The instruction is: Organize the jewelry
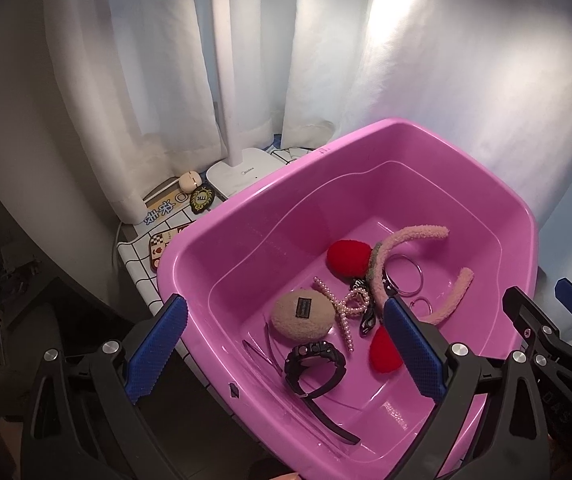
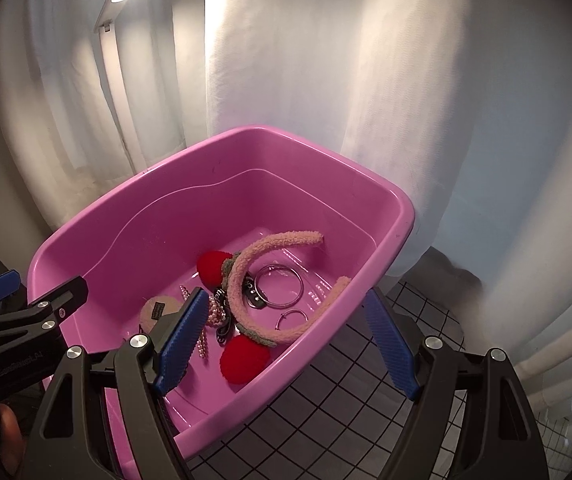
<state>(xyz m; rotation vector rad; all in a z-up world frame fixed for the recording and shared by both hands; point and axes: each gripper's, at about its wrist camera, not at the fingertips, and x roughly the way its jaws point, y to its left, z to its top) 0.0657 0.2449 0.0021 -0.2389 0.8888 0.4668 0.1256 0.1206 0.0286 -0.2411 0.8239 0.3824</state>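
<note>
White curtains hang behind a counter [image 2: 365,380] with a grid-pattern cover, and on it sits a big pink tub [image 1: 246,216]. All the jewelry is lying in a loose heap on the floor of the tub. A fuzzy pink headband [image 1: 413,240] with 2 red pom-poms [image 1: 347,256] arches over a large silver ring [image 1: 405,276] and a smaller one [image 1: 421,304]. Just beside them lie a pearl hair clip [image 1: 349,304], a round fuzzy tan piece [image 1: 301,314] and a black watch [image 1: 313,362].

The left gripper [image 1: 286,352] hovers over the near edge of the tub, its jaws wide apart and holding nothing. The right gripper [image 2: 286,344] hovers over the tub's right side – jaws also wide apart, nothing in them.

This could be a heap waiting to be sorted, or things already gathered into the tub; the pictures cannot say which.

If a piece is to be picked, I think it is best to take 1 that lies on top and alone – the watch or the tan piece – since the headband is tangled over the rings. The thin rings lie flat, so they would be hard to pinch.

Farther back on the counter stands a white lamp [image 1: 238,172].
</note>
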